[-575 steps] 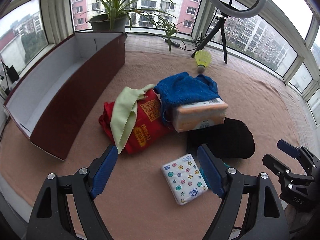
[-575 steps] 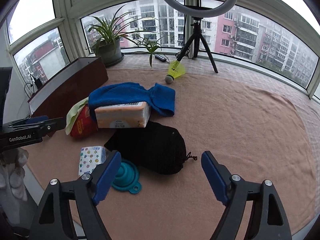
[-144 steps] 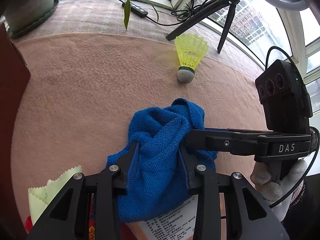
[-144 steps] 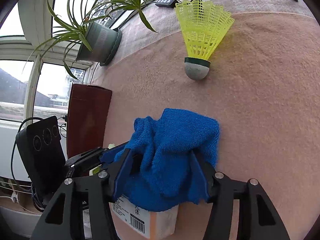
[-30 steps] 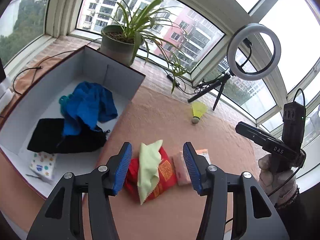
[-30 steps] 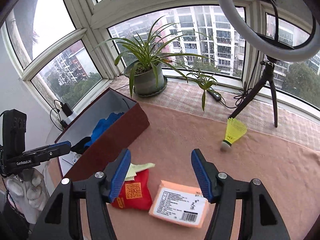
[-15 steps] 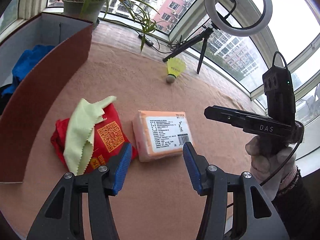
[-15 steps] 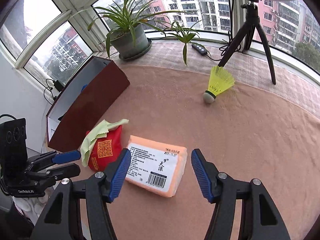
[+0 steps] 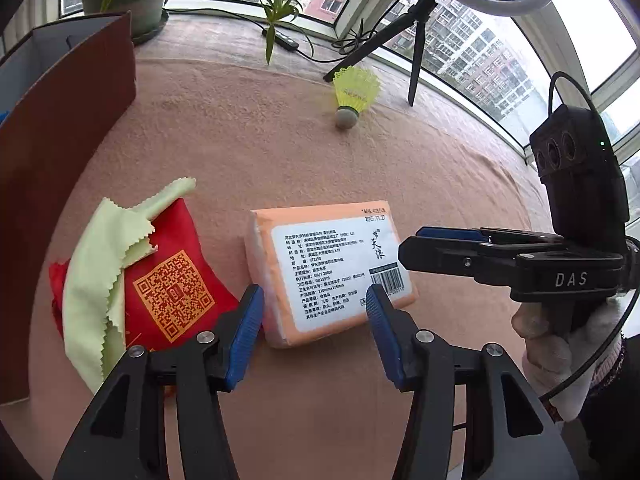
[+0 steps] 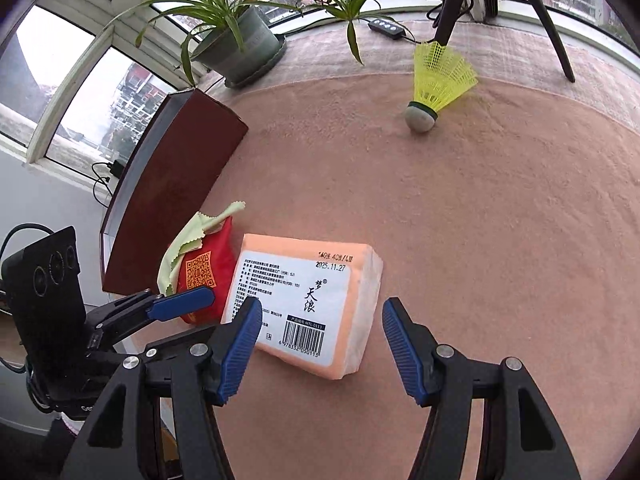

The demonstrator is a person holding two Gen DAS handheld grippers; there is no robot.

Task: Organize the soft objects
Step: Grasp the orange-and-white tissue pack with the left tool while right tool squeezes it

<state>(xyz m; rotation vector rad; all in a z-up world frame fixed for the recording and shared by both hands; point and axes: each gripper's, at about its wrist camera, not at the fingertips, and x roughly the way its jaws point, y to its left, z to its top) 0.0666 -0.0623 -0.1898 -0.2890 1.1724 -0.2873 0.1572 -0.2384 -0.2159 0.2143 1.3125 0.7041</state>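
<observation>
Both grippers lower, nearer tissue pack (image 9: 328, 268)

pink carpet (image 9: 248, 152), tissue pack (image 9: 332, 268), red pouch (image 9: 172, 280), shuttlecock (image 9: 354, 94), box (image 9: 60, 152)

One tissue pack (image 9: 328, 268), one red pouch (image 9: 172, 280) (green cloth (image 9: 96, 276) atop), one shuttlecock (image 9: 354, 94).

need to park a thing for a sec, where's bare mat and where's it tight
Free: the wide stretch of mat between the tissue pack and the shuttlecock, and rightward. Crowded: the near left, where the red pouch with the green cloth lies between pack and box, with both open grippers there.
</observation>
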